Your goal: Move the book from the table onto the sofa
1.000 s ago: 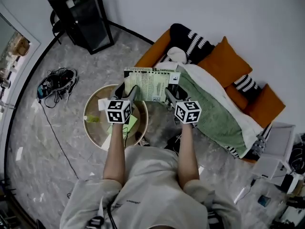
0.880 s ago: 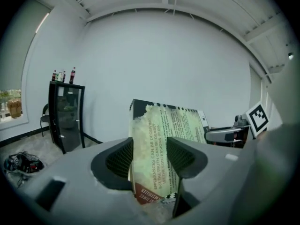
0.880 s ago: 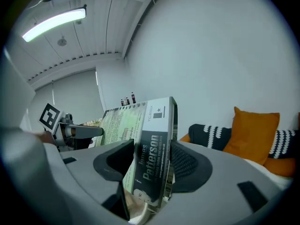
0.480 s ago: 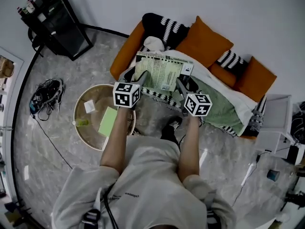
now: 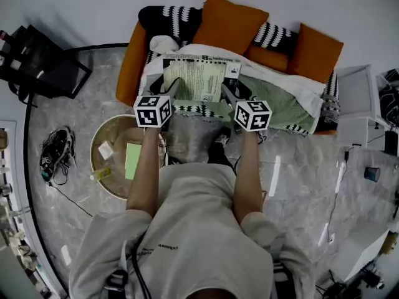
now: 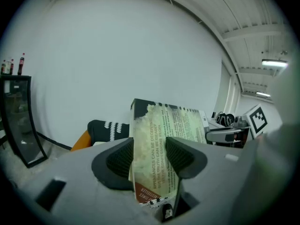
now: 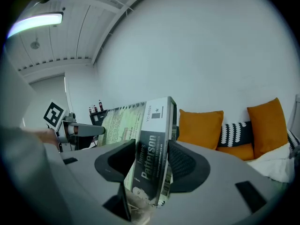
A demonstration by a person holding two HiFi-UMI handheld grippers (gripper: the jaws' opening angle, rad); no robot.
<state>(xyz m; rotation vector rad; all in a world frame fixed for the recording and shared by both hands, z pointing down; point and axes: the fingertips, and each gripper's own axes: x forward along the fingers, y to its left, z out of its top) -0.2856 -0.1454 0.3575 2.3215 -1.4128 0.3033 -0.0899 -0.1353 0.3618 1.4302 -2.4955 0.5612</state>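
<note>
A book (image 5: pixel 199 76) with a pale green cover hangs flat in the air over the sofa's (image 5: pixel 129 73) seat, above a white and green blanket (image 5: pixel 280 108). My left gripper (image 5: pixel 163 87) is shut on the book's left edge and my right gripper (image 5: pixel 232 92) on its right edge. In the left gripper view the book (image 6: pixel 164 130) stands between the pads of the left gripper (image 6: pixel 149 158). In the right gripper view the book's grey spine (image 7: pixel 147 144) sits between the pads of the right gripper (image 7: pixel 152 161), whose jaws have just been closing on it.
Orange cushions (image 5: pixel 234 23) and black-and-white ones line the sofa's back. A round low table (image 5: pixel 103 167) with a green pad (image 5: pixel 133 161) stands at the person's left. A black cabinet (image 5: pixel 37 67) is far left, a white box (image 5: pixel 355 104) right, cables (image 5: pixel 56 154) on the floor.
Both grippers carried the book from beside the round table to over the sofa's blanket. The person turned to face the sofa, and the table now lies behind the left arm.
</note>
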